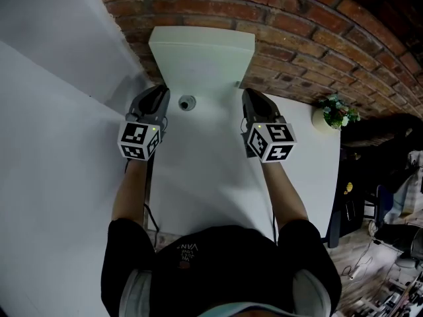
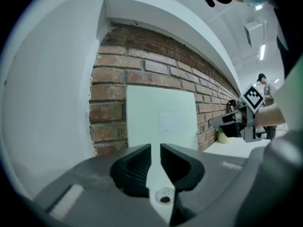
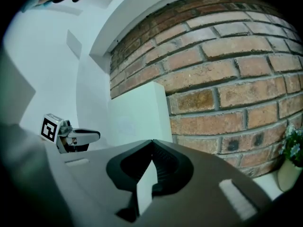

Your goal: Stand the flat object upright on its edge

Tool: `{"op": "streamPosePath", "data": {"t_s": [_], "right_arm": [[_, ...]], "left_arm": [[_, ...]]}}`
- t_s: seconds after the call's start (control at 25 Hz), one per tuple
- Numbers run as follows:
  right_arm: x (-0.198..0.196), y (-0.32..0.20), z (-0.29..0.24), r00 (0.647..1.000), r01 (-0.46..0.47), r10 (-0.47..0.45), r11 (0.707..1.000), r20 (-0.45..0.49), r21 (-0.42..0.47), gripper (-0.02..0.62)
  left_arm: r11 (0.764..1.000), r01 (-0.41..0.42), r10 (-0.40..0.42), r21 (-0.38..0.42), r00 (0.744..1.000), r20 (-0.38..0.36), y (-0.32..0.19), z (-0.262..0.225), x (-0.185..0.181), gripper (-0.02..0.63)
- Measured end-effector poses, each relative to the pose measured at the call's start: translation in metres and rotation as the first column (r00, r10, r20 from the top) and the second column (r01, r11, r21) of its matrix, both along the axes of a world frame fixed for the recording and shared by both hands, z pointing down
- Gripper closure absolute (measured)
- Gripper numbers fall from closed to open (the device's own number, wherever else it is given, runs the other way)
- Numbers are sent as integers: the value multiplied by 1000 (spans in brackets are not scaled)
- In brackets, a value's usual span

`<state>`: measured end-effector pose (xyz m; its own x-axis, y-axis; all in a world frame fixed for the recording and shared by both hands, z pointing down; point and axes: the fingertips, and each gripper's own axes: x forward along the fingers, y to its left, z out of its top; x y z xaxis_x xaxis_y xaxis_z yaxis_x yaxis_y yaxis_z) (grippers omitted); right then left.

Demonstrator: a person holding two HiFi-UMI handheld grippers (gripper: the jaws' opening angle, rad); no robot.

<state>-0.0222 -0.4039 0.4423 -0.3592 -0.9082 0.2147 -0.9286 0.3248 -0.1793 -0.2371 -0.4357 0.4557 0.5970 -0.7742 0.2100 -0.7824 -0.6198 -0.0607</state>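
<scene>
The white board stands on edge on the counter by the brick wall; the left hand-held gripper is barely apart, the right hand-held gripper closed together, both empty; the task looks done.

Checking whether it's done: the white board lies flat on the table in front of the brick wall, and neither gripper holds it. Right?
One thing is wrong: the board does not lie flat. It stands upright on its edge in front of the wall, as the left gripper view shows. Neither the left gripper nor the right gripper holds it.
</scene>
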Motion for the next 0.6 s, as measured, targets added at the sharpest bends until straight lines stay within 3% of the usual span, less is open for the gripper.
{"op": "streamPosePath", "data": {"t_s": [0.12, 0.6], "right_arm": [[0, 10, -2, 1000, 5, -4, 1000, -5, 6, 597], [5, 53, -9, 1000, -7, 7, 1000, -11, 14, 597]], "left_arm": [[1000, -1, 1, 6, 1000, -21, 13, -5, 1, 602], [999, -24, 25, 32, 999, -43, 64, -26, 16, 606]]}}
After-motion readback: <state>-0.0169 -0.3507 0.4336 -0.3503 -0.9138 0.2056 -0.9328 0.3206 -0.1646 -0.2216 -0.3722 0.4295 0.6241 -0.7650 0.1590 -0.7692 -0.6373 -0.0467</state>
